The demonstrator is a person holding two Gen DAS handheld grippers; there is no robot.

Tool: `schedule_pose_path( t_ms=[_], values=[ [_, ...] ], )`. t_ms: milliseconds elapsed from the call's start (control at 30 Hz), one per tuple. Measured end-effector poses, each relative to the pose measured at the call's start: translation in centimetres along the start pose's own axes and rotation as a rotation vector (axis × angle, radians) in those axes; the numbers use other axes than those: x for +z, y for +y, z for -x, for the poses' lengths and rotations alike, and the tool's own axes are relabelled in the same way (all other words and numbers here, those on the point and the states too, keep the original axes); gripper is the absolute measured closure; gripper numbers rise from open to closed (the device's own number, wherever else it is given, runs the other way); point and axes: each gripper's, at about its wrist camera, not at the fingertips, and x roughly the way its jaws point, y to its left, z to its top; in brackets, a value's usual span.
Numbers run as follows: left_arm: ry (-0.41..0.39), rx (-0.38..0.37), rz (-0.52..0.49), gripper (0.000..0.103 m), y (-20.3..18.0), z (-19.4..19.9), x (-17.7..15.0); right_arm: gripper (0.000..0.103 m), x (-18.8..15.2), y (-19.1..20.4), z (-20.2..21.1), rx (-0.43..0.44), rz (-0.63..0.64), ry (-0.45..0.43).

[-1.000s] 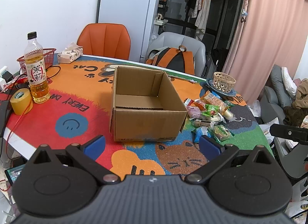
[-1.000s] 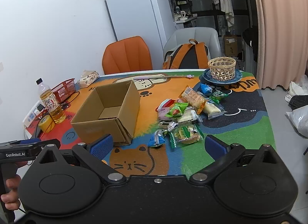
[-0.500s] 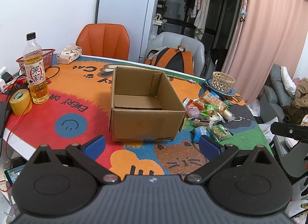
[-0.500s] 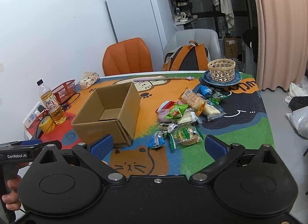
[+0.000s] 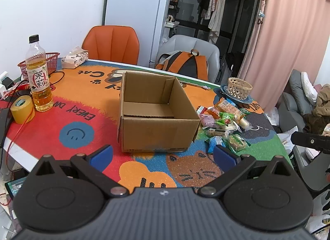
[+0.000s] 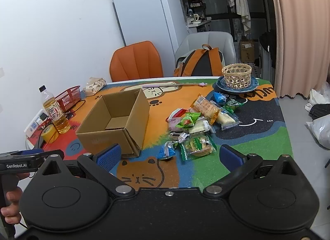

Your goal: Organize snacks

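An open cardboard box (image 5: 156, 116) (image 6: 117, 124) stands empty in the middle of the colourful cat-print table mat (image 5: 82, 103). To its right lies a heap of wrapped snacks (image 5: 224, 122) (image 6: 193, 126), with a green packet (image 6: 197, 145) and a small blue packet (image 6: 166, 151) nearest the front. My left gripper (image 5: 163, 154) is open and hangs above the table's near edge, in front of the box. My right gripper (image 6: 169, 156) is open too, short of the snack heap, with nothing between its fingers.
A tea bottle (image 5: 38, 76), a yellow tape roll (image 5: 22, 108), a red basket (image 5: 50, 62) and a tissue pack (image 5: 74, 60) sit at the left. A woven basket on a blue plate (image 6: 237, 76) stands at the far right. Chairs and a backpack (image 6: 198, 62) line the far side.
Both grippers have drifted slightly; the views shift a little. Nothing on the table has moved, and both grippers stay open.
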Motion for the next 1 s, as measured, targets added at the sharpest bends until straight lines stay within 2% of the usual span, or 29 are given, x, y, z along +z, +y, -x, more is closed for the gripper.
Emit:
schedule_pose_path(
  t_ms=[233,767,1000],
  values=[
    [-0.005,-0.002,0.003,0.000,-0.3,-0.7,-0.1,0.000,-0.3,-0.4,-0.5,0.008,-0.001,-0.004],
    [-0.021,-0.072,0.015,0.001,-1.9,-4.3,-0.6,0.000,-1.6,-3.4,-2.7,0.037,-0.055,-0.041],
    [0.001,-0.091,0.012,0.001,-2.9,-6.4,-0.9,0.000,-2.3,-3.1,-4.4,0.003,0.028,-0.032]
  ],
)
